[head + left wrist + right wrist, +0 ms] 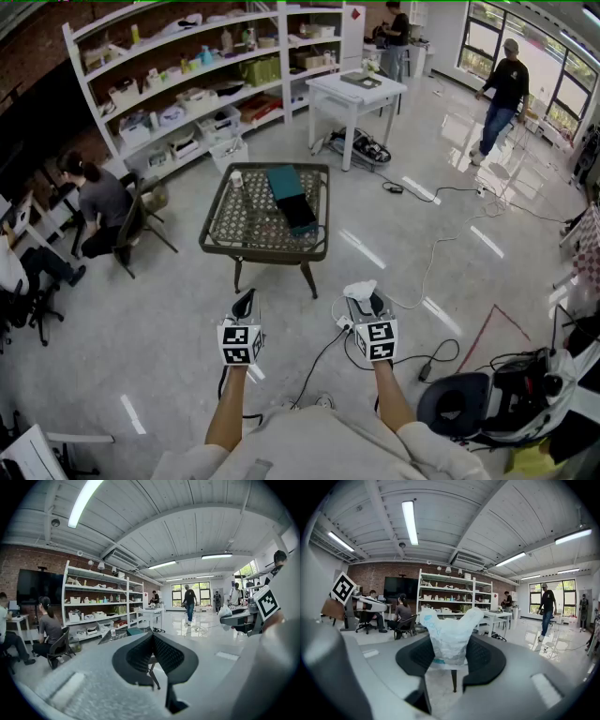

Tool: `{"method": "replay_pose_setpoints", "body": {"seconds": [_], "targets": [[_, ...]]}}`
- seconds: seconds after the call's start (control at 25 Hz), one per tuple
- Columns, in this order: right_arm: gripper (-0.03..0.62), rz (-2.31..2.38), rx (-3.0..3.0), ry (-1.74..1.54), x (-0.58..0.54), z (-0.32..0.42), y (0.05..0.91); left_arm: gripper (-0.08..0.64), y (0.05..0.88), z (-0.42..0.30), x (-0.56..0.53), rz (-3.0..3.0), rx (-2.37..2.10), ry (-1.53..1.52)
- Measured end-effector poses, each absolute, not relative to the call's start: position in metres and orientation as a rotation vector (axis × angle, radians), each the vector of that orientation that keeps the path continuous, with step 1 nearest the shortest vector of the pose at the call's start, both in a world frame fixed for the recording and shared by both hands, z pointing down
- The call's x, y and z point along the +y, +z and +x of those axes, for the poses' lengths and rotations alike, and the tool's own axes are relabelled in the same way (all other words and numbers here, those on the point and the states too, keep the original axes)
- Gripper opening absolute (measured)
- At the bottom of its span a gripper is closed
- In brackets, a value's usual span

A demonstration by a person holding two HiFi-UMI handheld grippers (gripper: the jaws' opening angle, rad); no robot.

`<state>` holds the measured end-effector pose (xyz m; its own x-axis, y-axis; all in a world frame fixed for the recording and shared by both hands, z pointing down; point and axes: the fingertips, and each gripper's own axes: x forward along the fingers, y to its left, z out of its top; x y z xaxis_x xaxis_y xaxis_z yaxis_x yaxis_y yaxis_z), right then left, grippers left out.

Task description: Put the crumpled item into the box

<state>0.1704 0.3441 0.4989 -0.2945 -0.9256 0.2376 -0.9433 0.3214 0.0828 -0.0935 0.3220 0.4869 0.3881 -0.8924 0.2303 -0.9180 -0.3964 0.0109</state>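
Right gripper view: right gripper [450,645] is clamping the crumpled bag [449,627] between its jaws; left gripper [152,637] is holding its jaws together.

tiny upright thing [237,178] on table [262,253], perhaps a bottle

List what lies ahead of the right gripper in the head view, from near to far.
right gripper holding the crumpled bag → low table carrying the box → white table → standing person

Left hand-held gripper [246,298] closed, right hand-held gripper [367,304] clamped on crumpled item [449,634].
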Motion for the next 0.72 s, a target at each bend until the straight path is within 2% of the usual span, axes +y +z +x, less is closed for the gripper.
{"method": "replay_pose_setpoints", "body": {"seconds": [0.72], "targets": [[0.176, 1.649, -2.384, 0.114, 0.338, 0.207, 0.506, 0.006, 0.492, -0.047, 0.322, 2.490, -1.661, 0.305]]}}
